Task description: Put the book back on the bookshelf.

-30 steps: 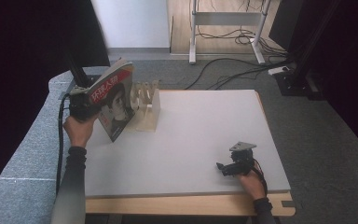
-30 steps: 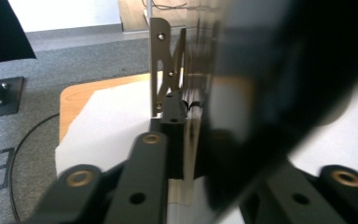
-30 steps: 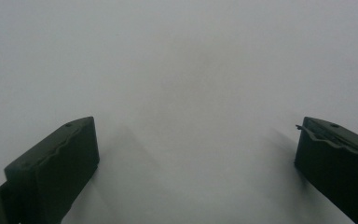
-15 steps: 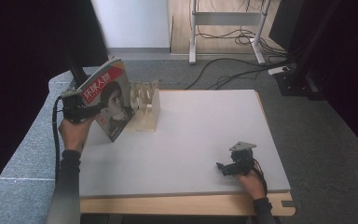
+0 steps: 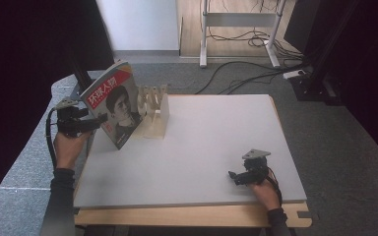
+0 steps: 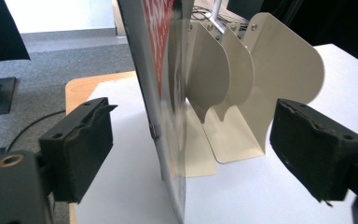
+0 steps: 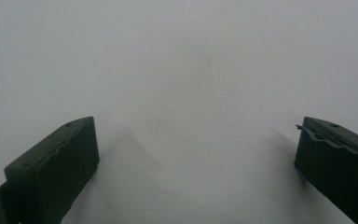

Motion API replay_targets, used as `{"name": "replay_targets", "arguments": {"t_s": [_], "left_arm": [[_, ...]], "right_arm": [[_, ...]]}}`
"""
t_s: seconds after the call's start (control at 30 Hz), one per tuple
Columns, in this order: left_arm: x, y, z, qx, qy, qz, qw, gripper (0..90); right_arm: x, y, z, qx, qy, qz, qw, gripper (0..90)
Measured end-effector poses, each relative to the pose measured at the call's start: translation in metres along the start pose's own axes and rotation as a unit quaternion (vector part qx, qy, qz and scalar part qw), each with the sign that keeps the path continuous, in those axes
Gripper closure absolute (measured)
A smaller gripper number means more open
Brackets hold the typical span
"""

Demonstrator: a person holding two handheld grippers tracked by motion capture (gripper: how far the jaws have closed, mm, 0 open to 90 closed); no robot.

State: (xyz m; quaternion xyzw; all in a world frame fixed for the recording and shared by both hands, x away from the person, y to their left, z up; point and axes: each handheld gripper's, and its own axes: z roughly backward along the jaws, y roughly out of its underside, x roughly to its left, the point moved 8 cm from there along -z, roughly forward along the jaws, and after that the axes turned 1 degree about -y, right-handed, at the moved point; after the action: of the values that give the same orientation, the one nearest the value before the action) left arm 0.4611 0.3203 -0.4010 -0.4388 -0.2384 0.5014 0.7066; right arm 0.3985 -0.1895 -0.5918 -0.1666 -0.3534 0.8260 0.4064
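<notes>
Now the left gripper (image 6: pixel 191 154), jaws just opened wide and pressing nothing, straddles the upright red-covered magazine (image 5: pixel 112 104), which leans edge-on against the cream metal bookend rack (image 5: pixel 155 110) at the counter's (image 5: pixel 216 147) far-left corner.

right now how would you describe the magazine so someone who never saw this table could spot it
Start at the white table and go to its far left corner, where a cream metal file rack stands. The magazine leans against the rack's left side, standing on its edge. It is the one printed thing there: a red title band and a portrait on the cover.
</notes>
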Motion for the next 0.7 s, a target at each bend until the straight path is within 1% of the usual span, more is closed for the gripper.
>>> {"name": "replay_targets", "arguments": {"t_s": [0.1,0.17,0.23,0.37,0.43,0.57,0.63,0.7], "left_arm": [[-0.004,0.002,0.007,-0.001,0.007,-0.004,1.0000,9.6],[-0.007,0.004,0.011,0.001,0.004,-0.013,0.9999,7.0],[-0.009,0.006,0.017,0.002,-0.003,-0.022,0.9997,4.6],[-0.016,0.009,0.027,0.002,-0.004,-0.028,0.9996,0.2],[-0.021,0.011,0.031,0.005,-0.005,-0.037,0.9993,0.0],[-0.034,0.015,0.038,0.009,0.005,-0.049,0.9988,0.0],[-0.041,0.018,0.040,0.013,0.012,-0.054,0.9984,0.0],[-0.048,0.021,0.040,0.019,0.013,-0.063,0.9977,0.0]], "right_arm": [[0.000,0.000,0.000,0.000,0.000,0.000,1.0000,0.0],[0.000,0.000,0.000,0.000,0.000,0.000,1.0000,0.0],[0.000,0.000,0.000,0.000,0.000,0.000,1.0000,0.0],[0.000,0.000,0.000,0.000,0.000,-0.001,1.0000,0.0],[0.000,0.000,0.000,0.000,0.000,-0.001,1.0000,0.0],[0.000,0.000,0.000,0.000,0.000,0.000,1.0000,0.0],[0.000,0.000,0.000,0.000,0.000,0.000,1.0000,0.0],[0.000,0.000,0.000,0.000,0.000,-0.001,1.0000,0.0]]}}
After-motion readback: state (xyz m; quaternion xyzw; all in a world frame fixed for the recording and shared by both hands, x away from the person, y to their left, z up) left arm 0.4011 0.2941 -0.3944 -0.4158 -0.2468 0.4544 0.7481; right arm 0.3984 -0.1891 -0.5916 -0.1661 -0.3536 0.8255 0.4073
